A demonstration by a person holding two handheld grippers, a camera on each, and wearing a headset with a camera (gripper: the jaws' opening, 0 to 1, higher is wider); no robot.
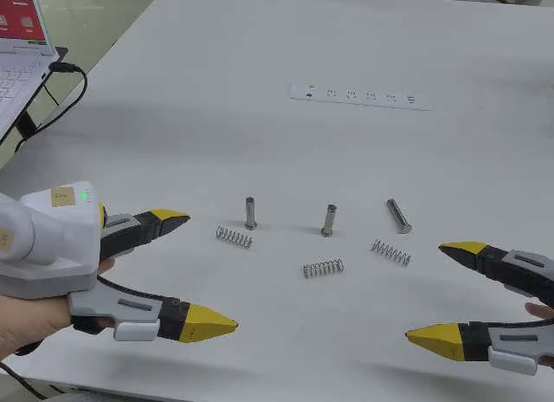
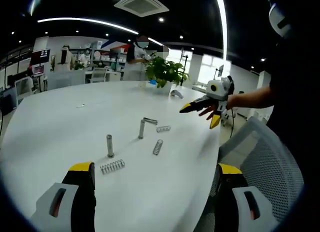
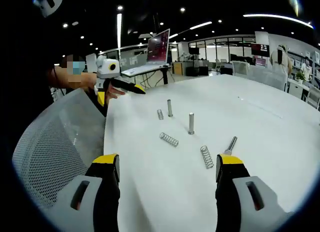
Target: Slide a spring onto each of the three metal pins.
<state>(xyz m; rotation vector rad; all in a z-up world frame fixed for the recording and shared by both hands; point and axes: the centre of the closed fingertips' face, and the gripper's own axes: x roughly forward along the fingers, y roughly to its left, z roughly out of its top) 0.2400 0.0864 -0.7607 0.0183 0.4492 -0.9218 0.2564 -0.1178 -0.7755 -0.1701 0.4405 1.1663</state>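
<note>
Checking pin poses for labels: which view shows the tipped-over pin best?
Head view: the tipped-over pin lies whole, seen from above, nothing in front of it. The left gripper view shows it small and distant. The right gripper view has it nearer but foreshortened, low in the frame.

Three pins stood in a row mid way across the table (image 1: 216, 142): left pin (image 1: 250, 213) and middle pin (image 1: 329, 220) upright, right pin (image 1: 398, 216) lying over. Left spring (image 1: 234, 237), middle spring (image 1: 323, 269) and right spring (image 1: 391, 252) each lay just in front of its pin. Power strip (image 1: 359, 96) sat further back, laptop (image 1: 22, 38) way off left.
</note>
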